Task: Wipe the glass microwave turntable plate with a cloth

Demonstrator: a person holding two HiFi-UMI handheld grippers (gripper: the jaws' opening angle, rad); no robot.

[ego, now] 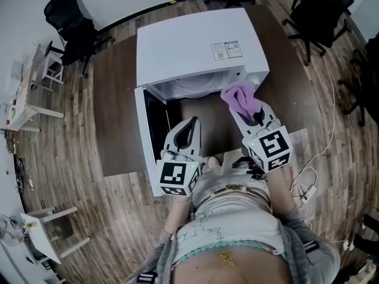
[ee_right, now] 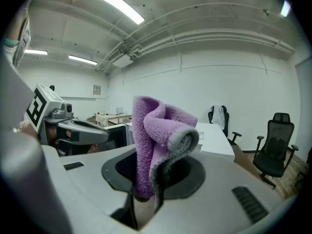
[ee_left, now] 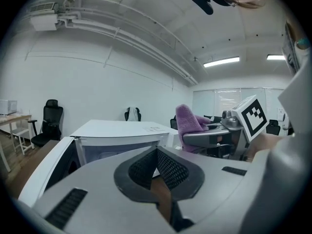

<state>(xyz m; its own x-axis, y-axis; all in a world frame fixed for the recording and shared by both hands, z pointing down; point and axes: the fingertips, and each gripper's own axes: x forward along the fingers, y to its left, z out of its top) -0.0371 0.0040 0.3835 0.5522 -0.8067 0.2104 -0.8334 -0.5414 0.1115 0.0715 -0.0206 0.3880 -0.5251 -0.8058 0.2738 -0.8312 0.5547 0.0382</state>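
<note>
right gripper (ego: 258, 118) pinches the purple cloth (ego: 239, 98); left gripper (ego: 190, 125) pressed together, empty; open microwave (ego: 189, 46) cavity lies just ahead, cloth hand nearer; plate not visible.

1. Surface (ego: 115, 111): dark brown rectangular top, standing on a wood-plank floor (ego: 77, 218).
2. Directly on it: one white microwave (ego: 189, 46). Bare brown top shows to the left and to the right of the microwave.
3. Microwave door (ego: 142, 135) hangs open at the microwave's left side, reaching toward the near edge of the surface.
4. On the floor: black office chairs beyond the microwave, one far left (ego: 71, 22), one far right (ego: 323, 10). A white cable (ego: 305, 179) lies near-right of the microwave.
</note>
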